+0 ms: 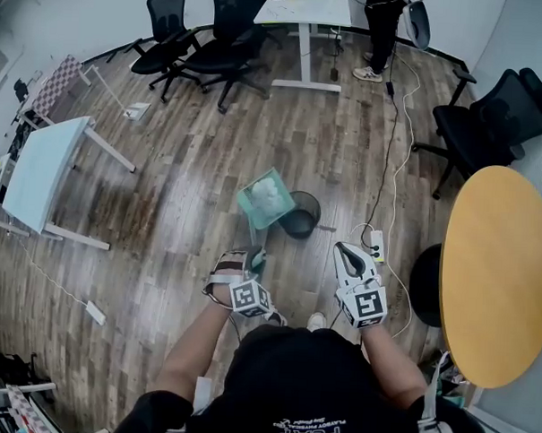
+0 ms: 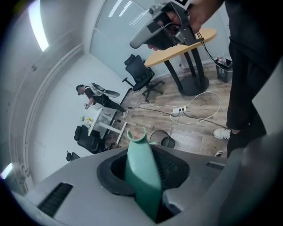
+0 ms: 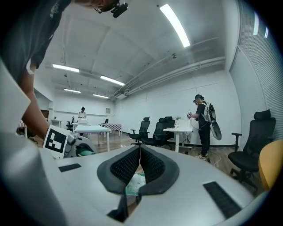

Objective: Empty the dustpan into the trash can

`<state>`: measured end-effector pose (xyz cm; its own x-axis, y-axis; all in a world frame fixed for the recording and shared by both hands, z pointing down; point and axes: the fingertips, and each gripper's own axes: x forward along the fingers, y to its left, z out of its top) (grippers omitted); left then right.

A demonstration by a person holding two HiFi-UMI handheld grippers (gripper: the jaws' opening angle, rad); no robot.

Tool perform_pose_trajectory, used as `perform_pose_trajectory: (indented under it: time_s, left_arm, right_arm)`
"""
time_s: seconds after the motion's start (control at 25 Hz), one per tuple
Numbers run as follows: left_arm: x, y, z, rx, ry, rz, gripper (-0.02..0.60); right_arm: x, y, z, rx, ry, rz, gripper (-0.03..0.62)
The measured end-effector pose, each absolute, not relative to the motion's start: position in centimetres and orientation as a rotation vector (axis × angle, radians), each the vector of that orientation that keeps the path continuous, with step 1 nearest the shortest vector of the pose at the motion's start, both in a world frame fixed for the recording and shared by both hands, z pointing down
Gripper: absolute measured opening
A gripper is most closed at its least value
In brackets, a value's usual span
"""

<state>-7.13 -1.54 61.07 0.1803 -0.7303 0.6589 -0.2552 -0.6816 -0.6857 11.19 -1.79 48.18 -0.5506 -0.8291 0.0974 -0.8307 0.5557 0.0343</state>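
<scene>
Emptying is under way but, judging by the load, not done. On a glossy wood-plank floor (image 1: pixel 193 163), beside a round, smooth yellow tabletop (image 1: pixel 497 266), stands a small round black trash can (image 1: pixel 302 214). A teal plastic dustpan (image 1: pixel 264 200), a flat square scoop, hangs tipped at the can's rim on its left, overlapping it. Crumpled white scraps (image 1: pixel 270 191) lie in the scoop, so the pour remains. The left gripper (image 1: pixel 254 257) has its jaws clamped partway closed on the dustpan's trough-shaped handle (image 2: pixel 140 176). The right gripper (image 1: pixel 346 252) hovers nearby, its ribbed black pads (image 3: pixel 152 165) pressed together on nothing.
</scene>
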Motion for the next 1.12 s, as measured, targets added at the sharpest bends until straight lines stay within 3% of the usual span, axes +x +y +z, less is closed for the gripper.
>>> perform_pose_trajectory:
  time_s: [1.12]
  left_arm:
    - [2.1, 3.8, 69.0, -1.731, 0.009, -1.714, 0.105]
  right_arm:
    - [15.0, 0.0, 48.3, 1.510, -2.671, 0.062, 0.025]
